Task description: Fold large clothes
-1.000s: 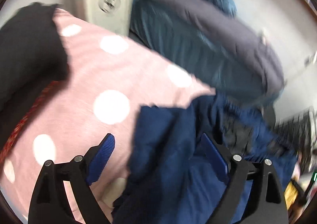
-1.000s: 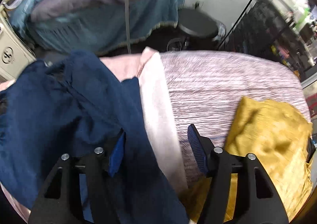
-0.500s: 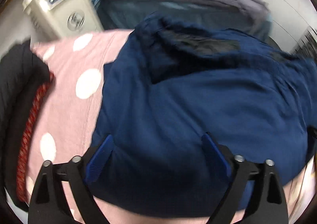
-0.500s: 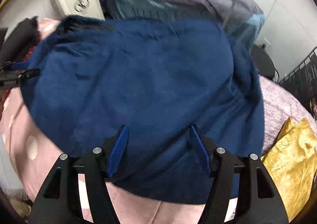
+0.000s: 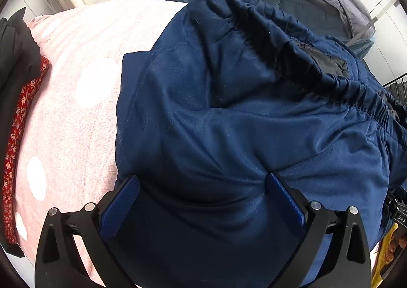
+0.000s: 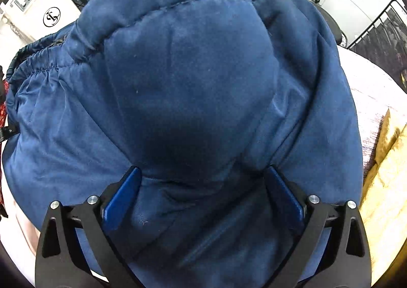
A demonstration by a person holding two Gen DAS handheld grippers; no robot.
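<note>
On a pink bedcover with white dots (image 5: 76,64) lay the navy trousers (image 5: 229,114), bunched. Both the left gripper (image 5: 202,195) and right gripper (image 6: 202,186) had just been opening, jaws wide, cloth bulging between them. Smoothing first would help.

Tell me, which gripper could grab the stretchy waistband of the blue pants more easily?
Probably the left gripper. In its view the gathered waistband runs across just ahead of its wide-open jaws. The right gripper faces mostly smooth cloth of the pants, and the waistband sits far off at the left edge.
</note>
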